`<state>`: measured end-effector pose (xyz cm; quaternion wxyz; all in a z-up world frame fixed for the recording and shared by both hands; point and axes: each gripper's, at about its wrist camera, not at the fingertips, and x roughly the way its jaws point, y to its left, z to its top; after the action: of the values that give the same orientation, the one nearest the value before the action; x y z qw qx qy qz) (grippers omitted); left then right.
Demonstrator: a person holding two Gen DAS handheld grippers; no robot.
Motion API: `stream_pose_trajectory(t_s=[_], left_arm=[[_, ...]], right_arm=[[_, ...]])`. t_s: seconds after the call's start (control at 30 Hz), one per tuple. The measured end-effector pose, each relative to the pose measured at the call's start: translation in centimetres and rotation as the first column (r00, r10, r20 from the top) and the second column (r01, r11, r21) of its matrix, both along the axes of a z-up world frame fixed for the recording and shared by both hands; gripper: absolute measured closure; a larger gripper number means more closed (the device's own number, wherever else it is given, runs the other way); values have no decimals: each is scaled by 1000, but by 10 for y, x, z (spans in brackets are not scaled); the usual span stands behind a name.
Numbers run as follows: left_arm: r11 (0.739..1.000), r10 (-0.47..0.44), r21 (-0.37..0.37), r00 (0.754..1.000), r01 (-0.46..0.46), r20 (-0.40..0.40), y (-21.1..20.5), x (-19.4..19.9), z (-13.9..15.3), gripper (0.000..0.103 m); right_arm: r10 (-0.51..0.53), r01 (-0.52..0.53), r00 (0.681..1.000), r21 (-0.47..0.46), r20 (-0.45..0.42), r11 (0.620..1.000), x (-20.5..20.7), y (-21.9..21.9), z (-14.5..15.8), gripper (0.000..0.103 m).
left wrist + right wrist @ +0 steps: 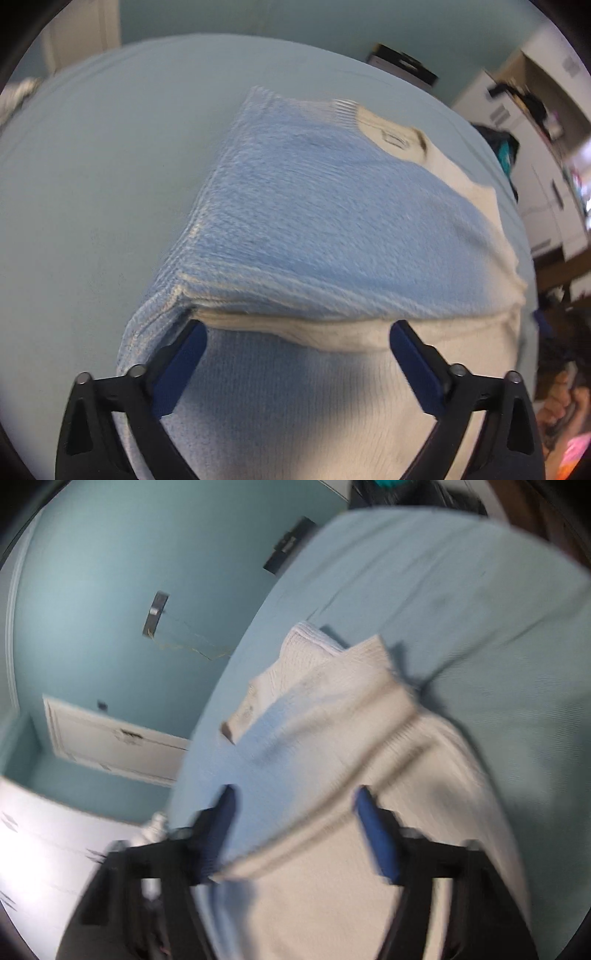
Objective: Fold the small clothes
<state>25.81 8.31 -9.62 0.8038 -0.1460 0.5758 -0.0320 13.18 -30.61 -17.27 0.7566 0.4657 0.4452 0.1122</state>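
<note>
A small knitted sweater (314,221), light blue and cream, lies partly folded on a pale blue bedsheet (92,184). Its collar with a label faces the far side. In the left wrist view my left gripper (297,328) is open, its blue-padded fingers (181,365) spread at the near folded edge, over the cream part. In the blurred right wrist view the same sweater (332,757) lies on the sheet (461,609). My right gripper (295,797) is open over it, fingers (373,830) apart, nothing clamped.
A dark box (404,64) sits at the bed's far edge. White drawers and clutter (535,155) stand at the right. A teal wall (110,590) and a white door (114,742) are beyond the bed's left side.
</note>
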Motion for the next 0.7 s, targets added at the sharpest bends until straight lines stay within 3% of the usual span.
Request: stream_pose_trajectory(t_s=[0.1,0.13,0.2,0.27,0.33,0.37,0.4,0.43,0.47,0.57,0.7], left_arm=[[999,8,-48,999,-10,-47,7,2,-12,14],[997,4,-73,999,-8,-51,9,2,-15,14],[994,0,-105,999,-5,-50,11,4,-20,14],[992,20,-123,998,-26,-55,14,11,-26,14],[978,52,-196,995,-67,-80,20,19,-37,14],[970,59,-230,993,-80,-101,21,22,-43,20],[959,72,-264,990,-103,-125,23,24,-50,29],[950,89,-284,985,-128,-145,26,26,-56,51],[944,119,-288,980,-162,-160,30,27,-60,68],[931,146,-312,977,-189,-157,36,25,-61,89],[943,137,-292,986,-158,-93,38,18,-46,91]], right_arm=[[12,-23,981,-57,-192,998,24,-1,-22,61],[8,-20,977,-53,-215,998,26,-1,-26,61],[-31,23,982,-41,-187,999,27,-4,-30,61],[-38,20,982,-97,-186,995,35,-5,-32,61],[-30,6,978,-118,-209,993,44,-5,-38,62],[-32,1,974,-135,-223,991,48,-6,-42,74],[-45,5,970,-166,-238,986,50,-8,-42,98],[-65,21,970,-184,-235,983,48,-13,-39,98],[-88,51,975,-179,-202,983,46,-16,-32,98],[-57,53,998,-303,-5,952,42,-2,24,99],[74,22,974,-417,213,909,34,29,99,99]])
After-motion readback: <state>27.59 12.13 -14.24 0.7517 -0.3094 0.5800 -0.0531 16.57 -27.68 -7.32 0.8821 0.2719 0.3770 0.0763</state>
